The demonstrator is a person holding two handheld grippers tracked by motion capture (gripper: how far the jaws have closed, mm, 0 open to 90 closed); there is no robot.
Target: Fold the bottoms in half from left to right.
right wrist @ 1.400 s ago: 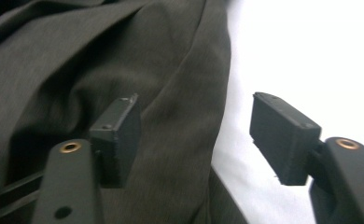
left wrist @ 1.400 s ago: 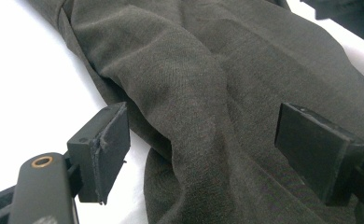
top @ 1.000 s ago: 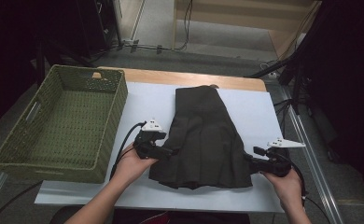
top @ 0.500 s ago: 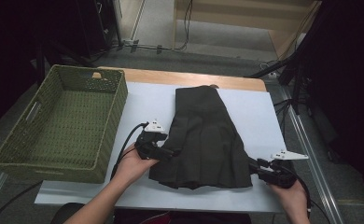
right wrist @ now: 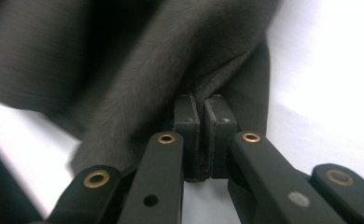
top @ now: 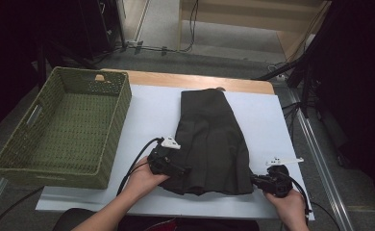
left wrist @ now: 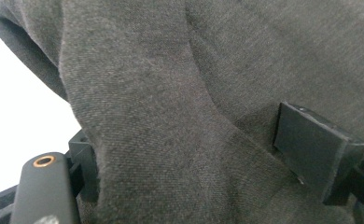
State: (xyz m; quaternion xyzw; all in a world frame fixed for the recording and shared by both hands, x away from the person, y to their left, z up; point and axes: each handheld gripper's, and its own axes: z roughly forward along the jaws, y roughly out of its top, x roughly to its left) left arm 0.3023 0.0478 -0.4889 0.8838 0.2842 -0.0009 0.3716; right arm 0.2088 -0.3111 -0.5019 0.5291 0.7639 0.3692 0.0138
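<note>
A dark grey pleated garment (top: 209, 139) lies flat on the white table cover (top: 147, 110), narrow end away from me. My left gripper (top: 183, 171) sits at its near left corner. In the left gripper view the jaws stand wide apart with a thick fold of the garment (left wrist: 171, 93) bunched between them, one pad (left wrist: 315, 149) bare beside the cloth. My right gripper (top: 254, 179) is at the near right corner. Its jaws have just been closing, and in the right gripper view my right gripper (right wrist: 199, 116) pinches the garment's hem (right wrist: 217, 79) between its pads.
A green woven basket (top: 113, 130) stands on the left side of the table, open side up. A strip of bare wooden tabletop (top: 176, 79) runs along the far edge. Cables and dark stands crowd the floor beyond and to the right.
Both hands have come nearer the front edge. The left gripper has pushed onto the garment's left corner. The right gripper has slid left to the hem and closed on it.
</note>
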